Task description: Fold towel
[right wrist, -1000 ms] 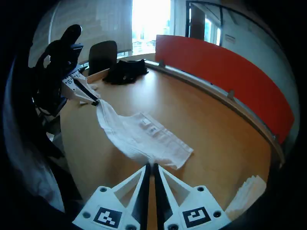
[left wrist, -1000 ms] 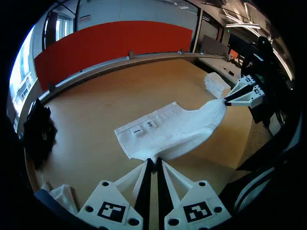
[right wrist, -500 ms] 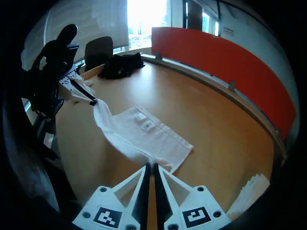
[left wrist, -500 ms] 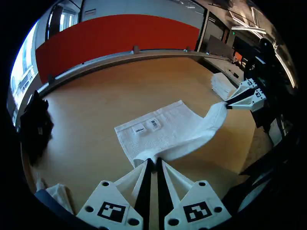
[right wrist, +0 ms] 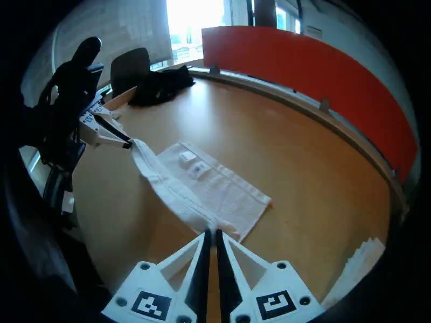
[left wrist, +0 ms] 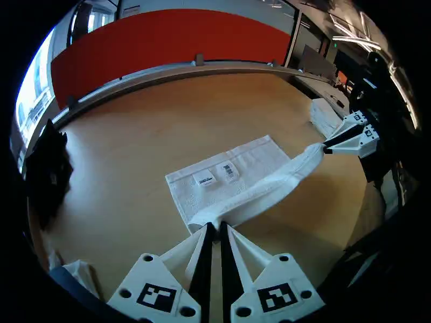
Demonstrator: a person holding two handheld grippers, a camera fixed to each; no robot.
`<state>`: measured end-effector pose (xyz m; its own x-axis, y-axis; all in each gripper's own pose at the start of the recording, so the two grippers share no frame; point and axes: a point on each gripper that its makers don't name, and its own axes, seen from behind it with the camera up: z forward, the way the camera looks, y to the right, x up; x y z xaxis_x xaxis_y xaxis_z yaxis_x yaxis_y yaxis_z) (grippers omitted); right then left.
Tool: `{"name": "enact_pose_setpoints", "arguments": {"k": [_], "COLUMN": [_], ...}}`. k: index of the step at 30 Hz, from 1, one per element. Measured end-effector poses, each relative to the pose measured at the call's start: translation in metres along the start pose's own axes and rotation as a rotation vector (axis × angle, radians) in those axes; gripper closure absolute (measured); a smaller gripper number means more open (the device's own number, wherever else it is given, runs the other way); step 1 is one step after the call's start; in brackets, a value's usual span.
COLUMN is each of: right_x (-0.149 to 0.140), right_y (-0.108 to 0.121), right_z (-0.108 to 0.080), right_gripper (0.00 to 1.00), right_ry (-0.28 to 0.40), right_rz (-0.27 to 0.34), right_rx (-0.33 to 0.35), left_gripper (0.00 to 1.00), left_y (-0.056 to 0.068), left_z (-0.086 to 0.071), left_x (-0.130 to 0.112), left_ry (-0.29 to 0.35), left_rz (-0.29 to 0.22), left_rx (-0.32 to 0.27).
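Observation:
A white towel (left wrist: pixel 237 175) lies on the wooden table (left wrist: pixel 145 129), two small labels facing up. Its near long edge is lifted off the table and stretched between the two grippers. My left gripper (left wrist: pixel 214 225) is shut on one near corner of the towel. In the left gripper view the right gripper (left wrist: pixel 324 149) holds the other corner at the right. In the right gripper view my right gripper (right wrist: pixel 211 231) is shut on its corner of the towel (right wrist: pixel 210 185), and the left gripper (right wrist: pixel 129 144) pinches the far corner at the left.
A red partition (left wrist: pixel 161 43) runs along the table's far edge. A black garment (left wrist: pixel 46 172) lies at the left end, and a dark chair (right wrist: pixel 129 67) stands behind it. A stack of white folded towels (left wrist: pixel 326 116) sits at the right end, seen too as folded towels (right wrist: pixel 358 266).
Both grippers have carried the lifted towel edge forward over the flat part. The raised fold has grown narrower and tauter, and more of the towel lies flat behind it.

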<state>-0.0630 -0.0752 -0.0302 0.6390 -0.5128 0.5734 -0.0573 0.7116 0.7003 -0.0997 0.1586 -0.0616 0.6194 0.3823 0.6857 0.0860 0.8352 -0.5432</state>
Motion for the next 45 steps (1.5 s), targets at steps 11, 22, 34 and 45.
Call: {"name": "enact_pose_setpoints", "arguments": {"k": [11, 22, 34, 45], "right_x": [-0.007, -0.012, -0.017, -0.014], "right_y": [0.016, 0.028, 0.04, 0.054], "right_z": [0.027, 0.055, 0.074, 0.085], "right_gripper": [0.92, 0.92, 0.89, 0.48], "right_ry": [-0.04, -0.07, -0.085, -0.09], "right_rz": [0.022, 0.058, 0.06, 0.045], "right_rx": [0.0, -0.004, -0.041, -0.087], "left_gripper": [0.9, 0.9, 0.84, 0.61], "left_y": [-0.012, -0.027, -0.038, -0.057], "left_z": [0.025, 0.053, 0.072, 0.078], "left_x": [0.001, -0.001, -0.001, 0.007], "left_ry": [-0.017, -0.035, -0.049, -0.046], "left_rz": [0.006, -0.007, 0.015, 0.028], "left_rx": [0.007, 0.036, 0.075, 0.134]}}
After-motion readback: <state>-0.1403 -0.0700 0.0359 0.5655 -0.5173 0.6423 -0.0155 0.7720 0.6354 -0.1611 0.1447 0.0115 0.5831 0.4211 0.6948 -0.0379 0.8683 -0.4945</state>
